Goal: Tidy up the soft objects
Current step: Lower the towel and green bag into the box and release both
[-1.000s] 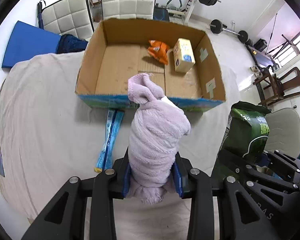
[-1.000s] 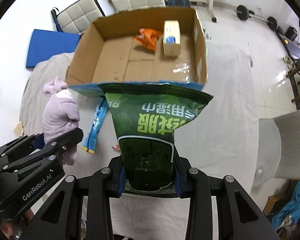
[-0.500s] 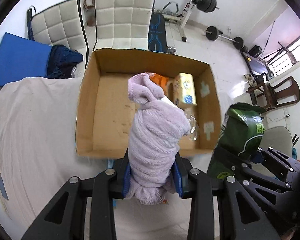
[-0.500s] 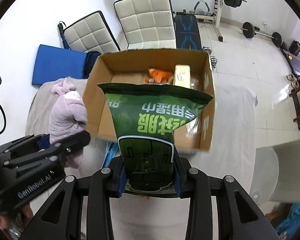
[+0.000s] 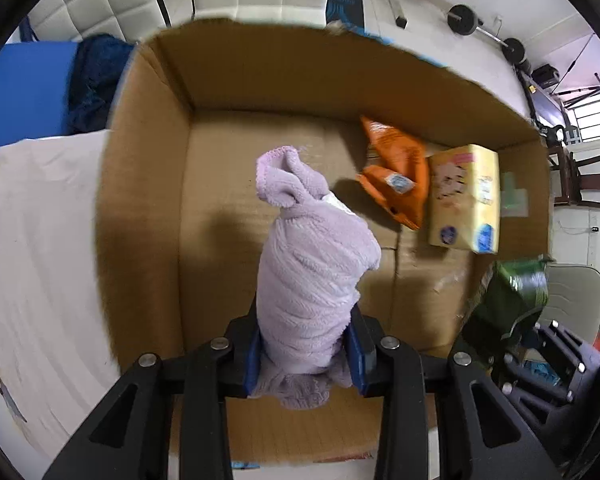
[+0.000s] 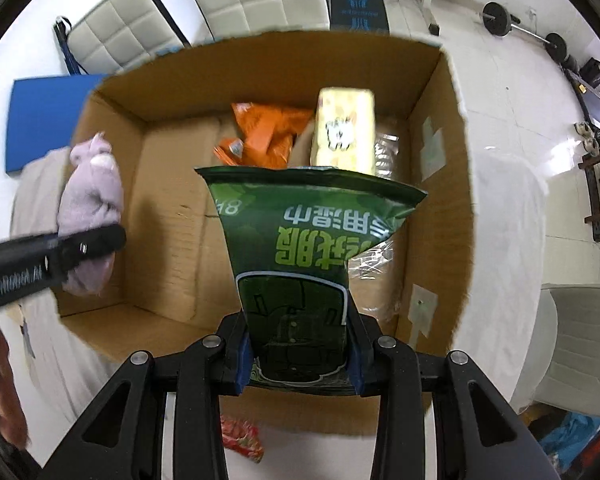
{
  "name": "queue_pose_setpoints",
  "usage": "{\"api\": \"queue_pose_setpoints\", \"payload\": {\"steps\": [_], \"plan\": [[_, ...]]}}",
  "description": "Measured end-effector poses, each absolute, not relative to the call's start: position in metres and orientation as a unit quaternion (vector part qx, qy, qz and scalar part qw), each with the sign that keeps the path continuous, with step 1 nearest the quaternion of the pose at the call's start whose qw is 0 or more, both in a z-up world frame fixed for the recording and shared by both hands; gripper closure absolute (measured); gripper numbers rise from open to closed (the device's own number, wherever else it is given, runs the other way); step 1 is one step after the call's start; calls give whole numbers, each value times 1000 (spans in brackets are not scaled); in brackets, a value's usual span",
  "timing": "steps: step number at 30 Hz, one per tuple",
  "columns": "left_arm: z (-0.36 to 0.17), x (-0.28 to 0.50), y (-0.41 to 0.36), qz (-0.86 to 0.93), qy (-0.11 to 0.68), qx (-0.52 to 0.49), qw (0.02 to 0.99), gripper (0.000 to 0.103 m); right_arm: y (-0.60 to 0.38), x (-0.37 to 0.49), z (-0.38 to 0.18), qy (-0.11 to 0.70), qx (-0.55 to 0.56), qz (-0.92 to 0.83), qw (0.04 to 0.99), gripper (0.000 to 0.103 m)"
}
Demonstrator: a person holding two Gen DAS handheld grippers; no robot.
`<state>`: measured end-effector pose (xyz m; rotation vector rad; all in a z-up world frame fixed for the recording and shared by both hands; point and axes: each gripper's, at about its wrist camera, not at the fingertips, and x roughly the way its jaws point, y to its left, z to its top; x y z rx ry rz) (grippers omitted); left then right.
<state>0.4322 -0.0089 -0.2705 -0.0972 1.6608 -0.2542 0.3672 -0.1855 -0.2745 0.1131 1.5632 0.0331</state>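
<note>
Over the open box (image 5: 148, 208), the lilac towel (image 5: 312, 292) sits clamped in the left gripper (image 5: 305, 354) and the green pack (image 6: 300, 264) in the right gripper (image 6: 298, 356), both above the floor beside the orange bag (image 5: 400, 176); next, lower and release.

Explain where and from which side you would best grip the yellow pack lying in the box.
Grip the yellow pack across its two long sides, coming straight down from above. It lies flat on the box floor, with the orange bag close against one side, so that finger probably needs to slip in carefully.
</note>
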Motion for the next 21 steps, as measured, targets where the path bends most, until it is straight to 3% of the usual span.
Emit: {"api": "queue_pose_setpoints", "payload": {"steps": [11, 18, 21], "plan": [[-306, 472, -8, -110, 751, -31, 650, 71, -174, 371, -330, 737, 30, 22, 675, 64], [-312, 488, -11, -97, 758, -7, 645, 66, -177, 376, -337, 744, 39, 8, 667, 63], [-309, 488, -10, -94, 756, -18, 647, 63, -180, 379, -333, 741, 53, 6, 669, 52]]}}
